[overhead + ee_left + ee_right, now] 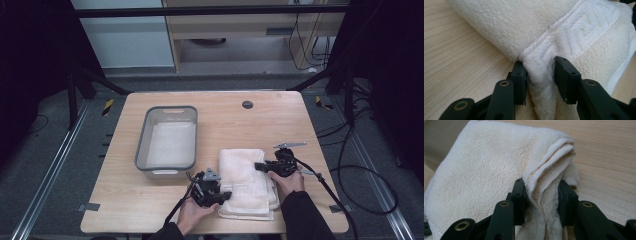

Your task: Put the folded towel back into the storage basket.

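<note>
White folded towel (pixel 246 180) sits on the counter (pixel 280 120), left tongs (pixel 540 75) and right tongs (pixel 541 195) both pinching its edges.

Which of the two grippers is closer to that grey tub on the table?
The left gripper: it grips the folded towel at its near left edge, just in front of the tub's near right corner. The right gripper grips the towel's far side.

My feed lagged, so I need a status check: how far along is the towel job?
Done: the white towel lies folded in layers on the wooden table. In hand: the left gripper pinches its patterned border edge, and the right gripper clamps a bunched folded edge on the opposite side. Left, probably: lifting it into the grey bin, which already holds something white and flat.
</note>
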A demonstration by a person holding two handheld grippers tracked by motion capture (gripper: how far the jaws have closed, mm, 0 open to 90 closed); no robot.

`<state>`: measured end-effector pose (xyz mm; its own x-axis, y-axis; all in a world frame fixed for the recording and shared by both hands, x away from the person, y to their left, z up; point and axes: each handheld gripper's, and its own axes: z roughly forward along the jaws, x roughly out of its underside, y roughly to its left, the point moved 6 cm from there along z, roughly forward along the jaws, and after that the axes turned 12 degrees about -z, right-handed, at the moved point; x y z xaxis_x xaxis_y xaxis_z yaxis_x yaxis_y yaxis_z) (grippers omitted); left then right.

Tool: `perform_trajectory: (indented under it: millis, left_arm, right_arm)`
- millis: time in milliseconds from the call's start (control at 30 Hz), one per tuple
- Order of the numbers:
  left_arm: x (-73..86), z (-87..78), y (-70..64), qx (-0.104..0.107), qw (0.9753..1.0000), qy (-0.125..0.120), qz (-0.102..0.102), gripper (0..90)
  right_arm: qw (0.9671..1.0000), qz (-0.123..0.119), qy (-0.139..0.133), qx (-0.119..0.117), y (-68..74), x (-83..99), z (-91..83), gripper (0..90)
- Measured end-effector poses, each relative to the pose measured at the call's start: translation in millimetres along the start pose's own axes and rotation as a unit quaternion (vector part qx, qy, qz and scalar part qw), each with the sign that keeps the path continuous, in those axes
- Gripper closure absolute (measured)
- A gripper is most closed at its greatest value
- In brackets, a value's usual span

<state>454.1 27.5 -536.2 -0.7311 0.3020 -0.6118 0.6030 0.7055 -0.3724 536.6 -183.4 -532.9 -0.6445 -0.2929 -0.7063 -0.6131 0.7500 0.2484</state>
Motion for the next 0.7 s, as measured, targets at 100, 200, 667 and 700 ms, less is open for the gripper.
perform_trajectory:
  millis: [100, 200, 667, 700]
  left_arm:
    - [0.4, -0.3, -1.3, 0.000, 1.0000, -0.004, 0.001, 65.2]
    - [0.9, -1.2, -2.6, -0.001, 0.9999, -0.010, 0.006, 70.1]
    - [0.1, -10.1, -7.4, 0.011, 0.9995, -0.025, 0.014, 74.1]
    - [-0.2, -11.2, -7.8, 0.012, 0.9995, -0.026, 0.015, 74.2]
  right_arm:
    - [1.0000, -0.001, -0.003, 0.000, 0.2, -0.6, -0.7, 65.7]
    - [1.0000, -0.003, -0.007, 0.002, 1.2, -2.2, -2.7, 66.5]
    - [0.9993, -0.023, -0.029, 0.003, 10.1, -12.3, -19.3, 66.9]
    - [0.9992, -0.026, -0.031, 0.004, 10.9, -13.0, -20.7, 66.9]
